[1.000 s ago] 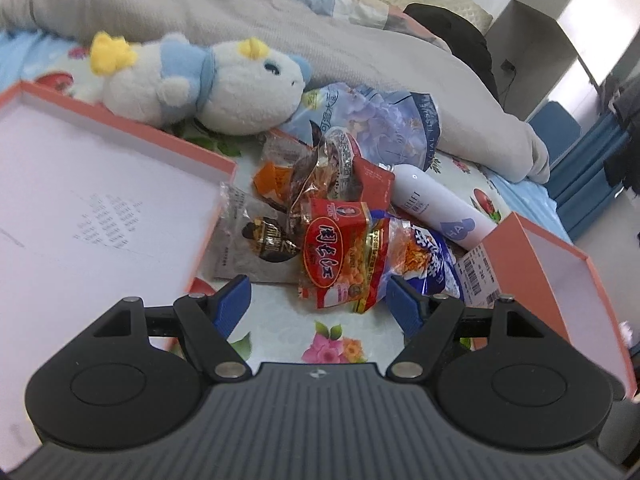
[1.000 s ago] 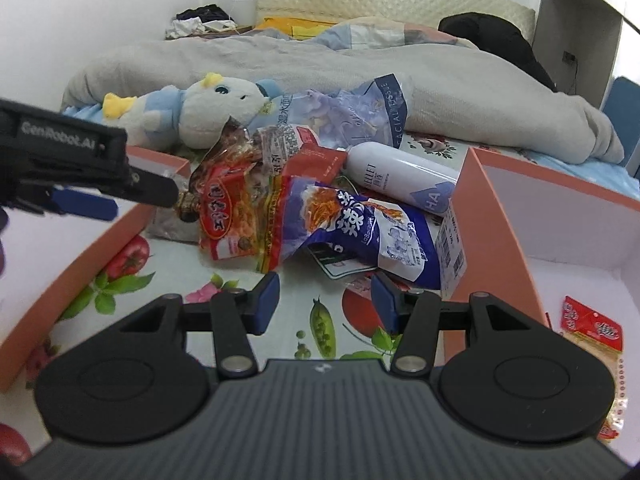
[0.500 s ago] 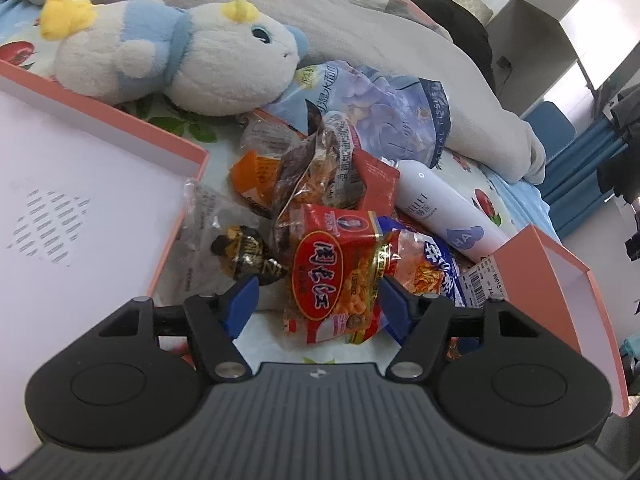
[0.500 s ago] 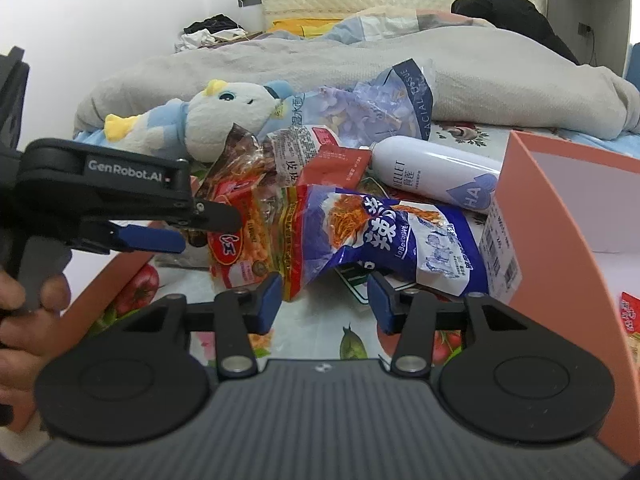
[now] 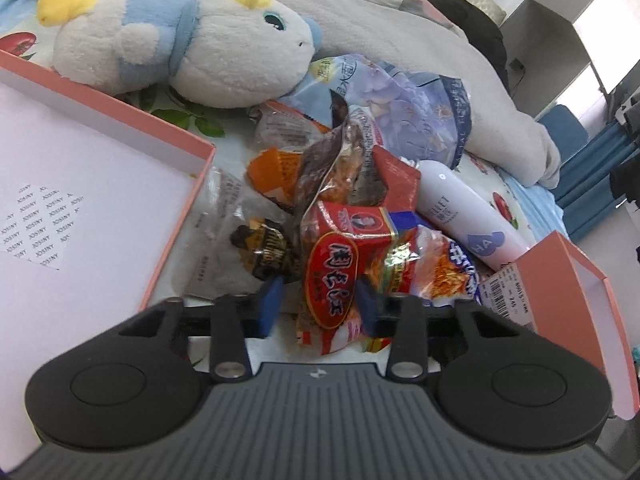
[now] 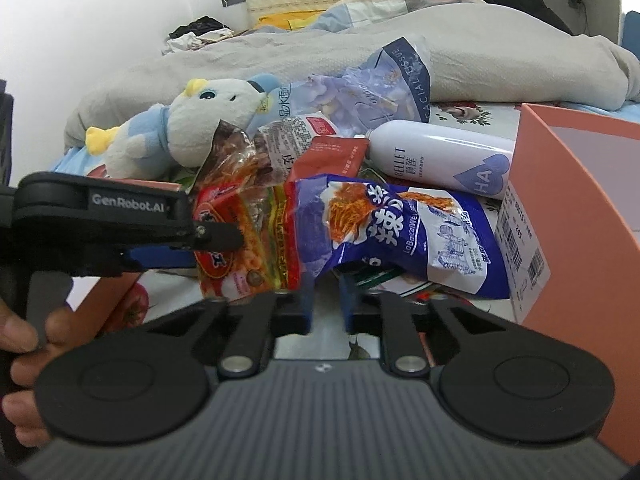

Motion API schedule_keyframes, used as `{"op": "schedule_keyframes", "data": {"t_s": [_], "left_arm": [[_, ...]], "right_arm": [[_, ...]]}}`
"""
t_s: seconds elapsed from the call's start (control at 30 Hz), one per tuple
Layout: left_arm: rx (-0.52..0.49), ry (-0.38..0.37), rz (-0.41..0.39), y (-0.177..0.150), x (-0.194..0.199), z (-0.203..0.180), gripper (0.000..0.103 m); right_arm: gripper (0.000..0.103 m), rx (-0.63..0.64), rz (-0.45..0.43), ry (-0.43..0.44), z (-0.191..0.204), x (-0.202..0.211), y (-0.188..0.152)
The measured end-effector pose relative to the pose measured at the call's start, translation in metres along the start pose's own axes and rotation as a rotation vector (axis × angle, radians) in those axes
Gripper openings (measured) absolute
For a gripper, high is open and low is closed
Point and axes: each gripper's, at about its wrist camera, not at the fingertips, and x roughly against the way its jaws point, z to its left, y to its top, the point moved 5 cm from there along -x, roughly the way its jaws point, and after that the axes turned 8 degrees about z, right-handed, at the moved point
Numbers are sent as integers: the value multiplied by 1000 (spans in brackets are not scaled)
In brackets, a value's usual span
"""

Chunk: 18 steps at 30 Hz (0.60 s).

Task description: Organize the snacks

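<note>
Blue snack bag (image 6: 404,232) edge behind right gripper (image 6: 325,304)

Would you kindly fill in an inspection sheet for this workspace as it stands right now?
Surface: fruit-print bedsheet, crowded.
Job's things: red snack packet and blue snack packet at the front of a heap of packets; left box and right box, both orange and open.
Clutter: plush toy, white bottle and tissue pack among the snacks.
Grippers: left gripper jaws have just been closing, pads on the red snack packet; right gripper likewise, nipping the blue snack packet's lower edge.
Cables: nothing seen.
Surroundings: grey duvet behind; a hand holds the left gripper.
</note>
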Motion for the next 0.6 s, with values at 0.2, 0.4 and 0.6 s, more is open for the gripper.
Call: {"op": "schedule_keyframes", "data": {"t_s": [0.2, 0.4, 0.6], "left_arm": [[-11, -11, -25, -3, 5, -5, 16], [3, -32, -52, -3, 23, -9, 12], [3, -45, -75, -18, 52, -14, 9]], "right_arm": [[3, 17, -11, -36, 3, 8, -1], [3, 40, -33, -40, 7, 22, 2], [3, 73, -54, -45, 11, 46, -2]]}}
